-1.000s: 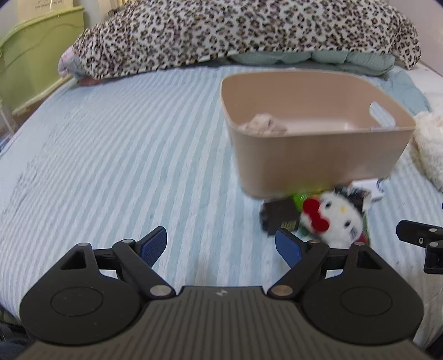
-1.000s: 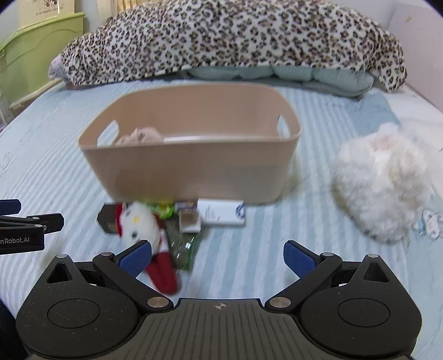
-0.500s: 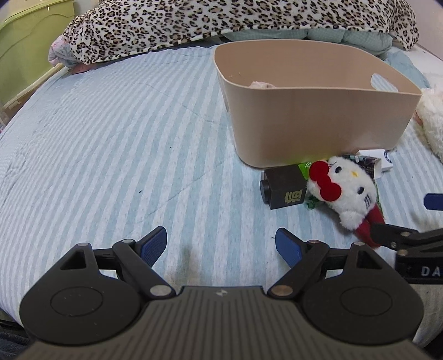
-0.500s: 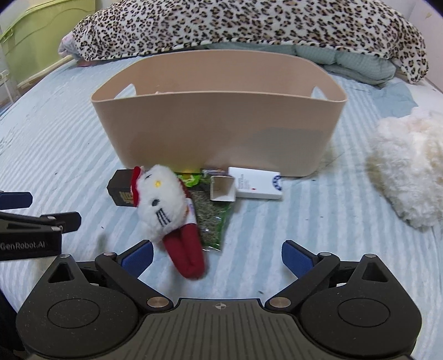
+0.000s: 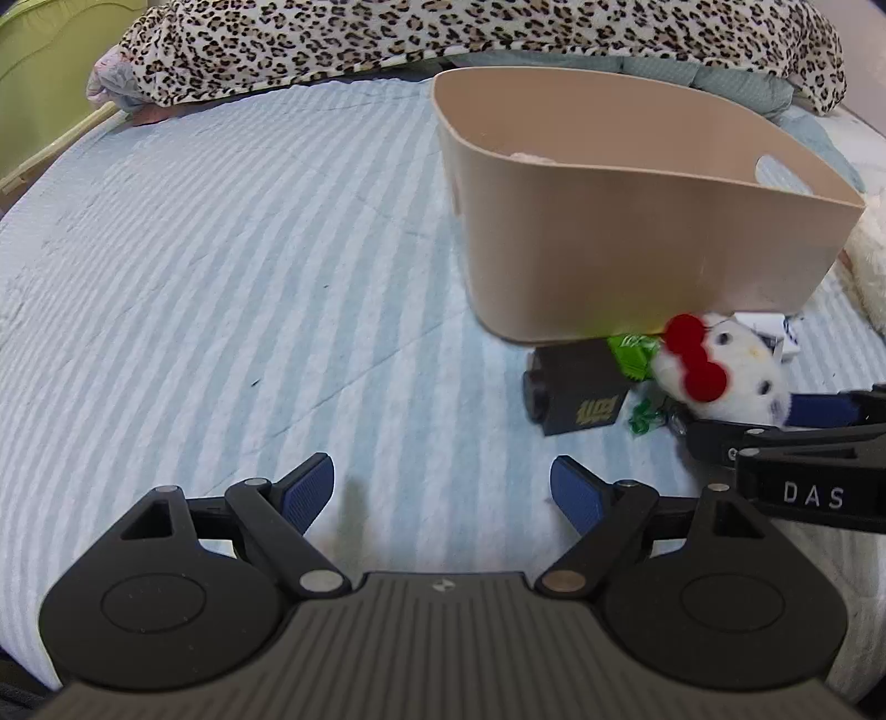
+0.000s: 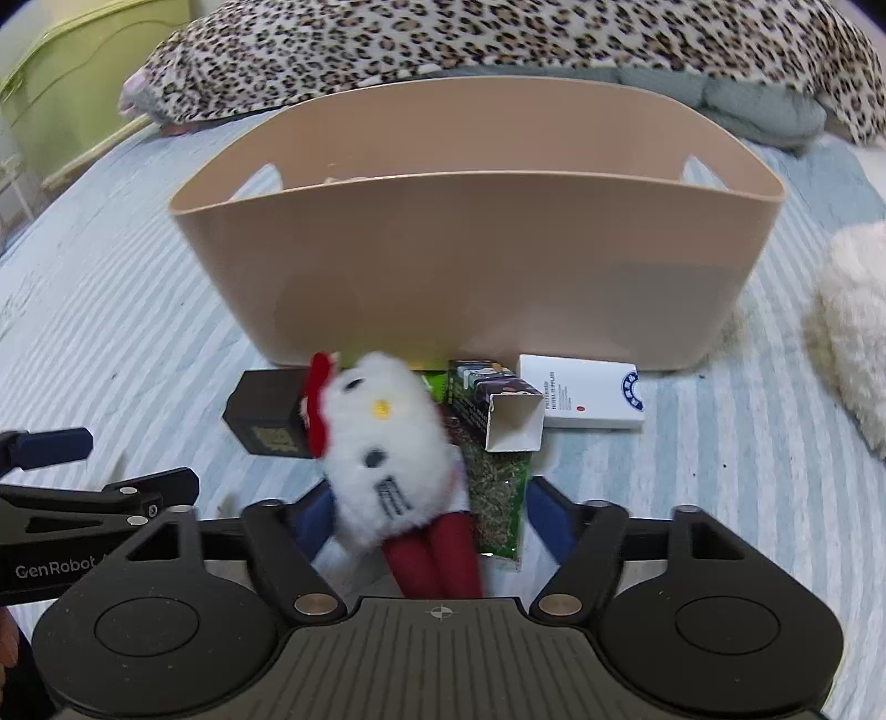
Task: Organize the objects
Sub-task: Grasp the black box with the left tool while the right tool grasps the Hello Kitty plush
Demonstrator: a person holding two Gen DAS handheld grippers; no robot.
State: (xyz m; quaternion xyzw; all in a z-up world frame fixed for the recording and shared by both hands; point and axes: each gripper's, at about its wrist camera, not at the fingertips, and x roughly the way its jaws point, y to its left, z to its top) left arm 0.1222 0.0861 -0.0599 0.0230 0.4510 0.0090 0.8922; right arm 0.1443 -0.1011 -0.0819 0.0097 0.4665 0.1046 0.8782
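Hello Kitty plush (image 6: 387, 443), white with red bow and red legs, lies on the bed (image 5: 232, 288) just in front of the beige storage bin (image 6: 476, 266), its body between the fingers of the right gripper (image 6: 429, 518). Fingers spread either side of the plush, not visibly pressing it; looks like pre-grasp, though contact at the pads is hard to tell. Left gripper (image 5: 443, 487) hovers over bare striped sheet to the left of the pile, fingers wide apart, holding nothing.

Around the plush, all close against the bin's front wall: one black box (image 6: 266, 412) with gold print, touching the plush's left side; one open-ended printed carton (image 6: 493, 407); one clear packet of green dried stuff (image 6: 495, 493) under and beside the legs; one white card box (image 6: 587, 399) to the right; one green wrapper (image 5: 631, 349), partly hidden.

Progress: early, I'd say. Bin holds at least one pale item (image 5: 531, 158), only its top showing, rest of the inside hidden. Six loose items not yet in. Likely next: close on plush, lift over the rim, drop in, then the boxes and packets.

Further out: one white fluffy thing (image 6: 853, 332) on the bed at right, well apart from the pile; one leopard-print blanket (image 6: 498, 39) behind the bin; one green container (image 6: 72, 83) far left
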